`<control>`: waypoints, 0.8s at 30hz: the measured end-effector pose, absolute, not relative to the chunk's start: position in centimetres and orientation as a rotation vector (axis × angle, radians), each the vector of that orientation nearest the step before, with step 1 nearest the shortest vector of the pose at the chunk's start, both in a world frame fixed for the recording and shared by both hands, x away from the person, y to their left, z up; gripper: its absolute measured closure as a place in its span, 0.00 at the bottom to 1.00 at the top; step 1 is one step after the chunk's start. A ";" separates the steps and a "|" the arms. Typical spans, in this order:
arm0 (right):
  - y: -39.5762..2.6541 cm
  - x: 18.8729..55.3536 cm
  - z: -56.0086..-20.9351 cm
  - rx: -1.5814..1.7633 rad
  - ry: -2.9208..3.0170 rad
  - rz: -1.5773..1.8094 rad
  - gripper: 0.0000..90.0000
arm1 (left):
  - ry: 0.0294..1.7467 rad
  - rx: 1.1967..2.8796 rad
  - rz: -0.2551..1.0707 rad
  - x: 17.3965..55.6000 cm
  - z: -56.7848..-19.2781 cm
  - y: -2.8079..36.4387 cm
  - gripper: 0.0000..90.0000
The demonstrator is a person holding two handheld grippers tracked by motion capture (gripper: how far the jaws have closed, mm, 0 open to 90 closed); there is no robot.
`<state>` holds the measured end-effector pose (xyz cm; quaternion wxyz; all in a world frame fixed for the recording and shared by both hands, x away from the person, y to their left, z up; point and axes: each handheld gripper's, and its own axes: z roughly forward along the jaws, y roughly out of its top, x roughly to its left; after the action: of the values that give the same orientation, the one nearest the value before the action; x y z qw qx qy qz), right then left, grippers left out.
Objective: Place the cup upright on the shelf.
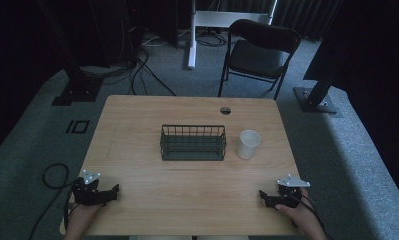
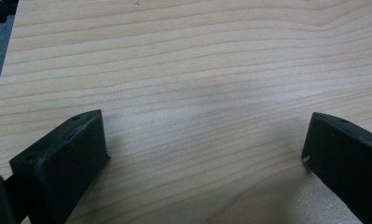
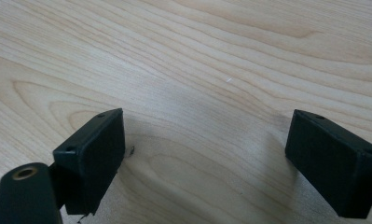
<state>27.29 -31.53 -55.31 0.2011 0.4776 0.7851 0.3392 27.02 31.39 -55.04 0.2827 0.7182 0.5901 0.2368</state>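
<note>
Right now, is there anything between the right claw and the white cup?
No. In the high view, only bare wooden table lies between the right claw and the white cup.

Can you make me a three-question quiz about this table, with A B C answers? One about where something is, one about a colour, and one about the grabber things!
1. Where does the paper cup stand?
A. Inside the wire basket
B. On the table, just right of the wire basket
C. On the chair

2. What colour is the cup?
A. White
B. Red
C. Green

3. How are the two grippers?
A. Both shut on the cup
B. One holds the basket
C. Both open and holding nothing

Answers:
1. B, the high view shows the cup on the table beside the basket's right end, apart from it.
2. A, the cup looks plain white.
3. C, the left gripper and the right gripper each show jaws spread wide with bare wood between them.
</note>
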 end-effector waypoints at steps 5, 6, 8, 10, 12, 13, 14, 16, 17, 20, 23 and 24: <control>-31.5 27.3 -55.3 1.335 2.194 0.947 0.13 | 1.580 1.923 0.634 27.0 -55.0 31.4 0.00; -31.5 27.3 -55.3 1.334 2.194 0.947 0.13 | 1.580 1.923 0.634 27.0 -55.0 31.4 0.00; -31.5 27.3 -55.3 1.334 2.194 0.947 0.13 | 1.580 1.923 0.634 27.0 -55.0 31.4 0.00; -31.5 27.3 -55.3 1.334 2.194 0.946 0.13 | 1.580 1.923 0.634 27.0 -55.0 31.4 0.00; -31.5 27.3 -55.3 1.334 2.193 0.945 0.13 | 1.580 1.923 0.634 27.0 -55.0 31.4 0.00; -31.5 27.3 -55.3 1.336 2.192 0.945 0.13 | 1.580 1.923 0.634 27.0 -55.0 31.4 0.00; -31.5 27.3 -55.3 1.337 2.191 0.945 0.13 | 1.580 1.923 0.634 27.0 -55.0 31.4 0.00; -31.5 27.3 -55.3 1.338 2.189 0.944 0.13 | 1.580 1.923 0.634 27.0 -55.0 31.4 0.00; -31.5 27.3 -55.3 1.340 2.187 0.943 0.13 | 1.580 1.923 0.634 27.0 -55.0 31.4 0.00; -31.3 27.2 -55.3 1.351 2.176 0.940 0.13 | 1.580 1.923 0.634 27.0 -55.0 31.4 0.00; -31.3 27.2 -55.3 1.357 2.171 0.937 0.13 | 1.580 1.923 0.634 27.0 -55.0 31.4 0.00; -31.2 27.2 -55.3 1.364 2.164 0.934 0.13 | 1.580 1.923 0.634 27.0 -55.0 31.4 0.00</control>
<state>27.22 -31.15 -55.30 0.2077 0.4901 0.7772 0.3355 27.02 31.39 -55.03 0.2826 0.7182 0.5901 0.2368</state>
